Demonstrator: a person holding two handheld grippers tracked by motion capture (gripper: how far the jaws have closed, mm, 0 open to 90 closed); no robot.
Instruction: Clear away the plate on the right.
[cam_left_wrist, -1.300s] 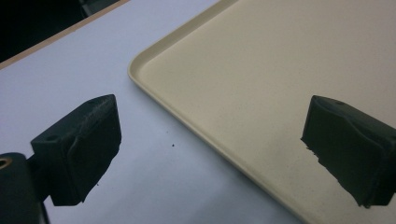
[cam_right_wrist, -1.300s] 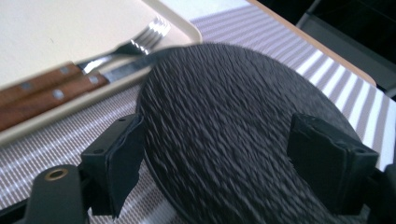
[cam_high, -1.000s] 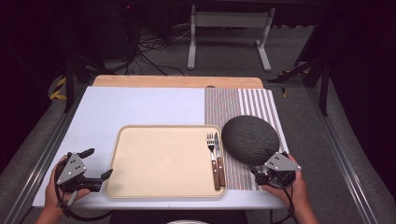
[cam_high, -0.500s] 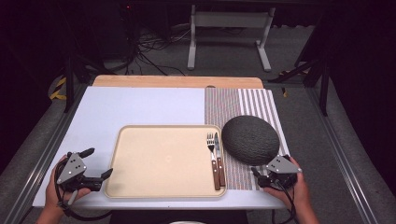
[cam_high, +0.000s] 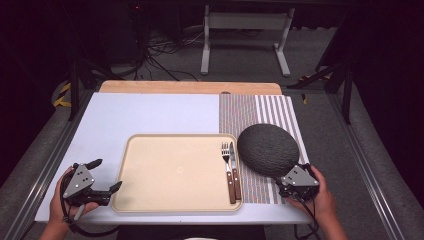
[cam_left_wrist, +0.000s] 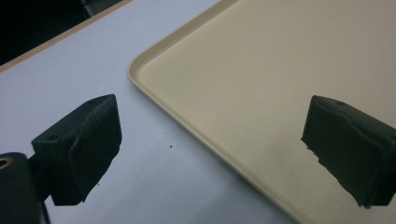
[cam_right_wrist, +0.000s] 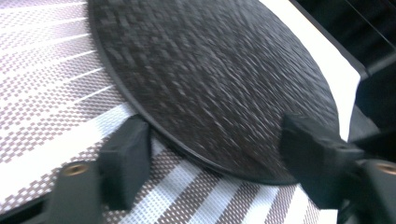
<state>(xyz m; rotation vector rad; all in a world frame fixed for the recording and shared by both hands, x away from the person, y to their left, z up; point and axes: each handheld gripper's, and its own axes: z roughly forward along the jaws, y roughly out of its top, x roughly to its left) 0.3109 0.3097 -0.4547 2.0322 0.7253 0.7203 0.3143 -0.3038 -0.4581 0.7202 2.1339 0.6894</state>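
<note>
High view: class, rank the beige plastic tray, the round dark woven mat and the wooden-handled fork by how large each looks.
1. Beige plastic tray, largest.
2. Round dark woven mat.
3. Wooden-handled fork, smallest.

A dark round woven mat (cam_high: 268, 149) lies flat on the striped placemat (cam_high: 260, 107), beside the tray (cam_high: 175, 172).

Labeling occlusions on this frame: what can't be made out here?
- Round dark mat: its near edge, in the high view, hidden by the right gripper.
- Same mat's weave: motion-blurred in the right gripper view.
- Tray: cut off by the left gripper view's edges.
- Fork and knife: too small for detail.
</note>
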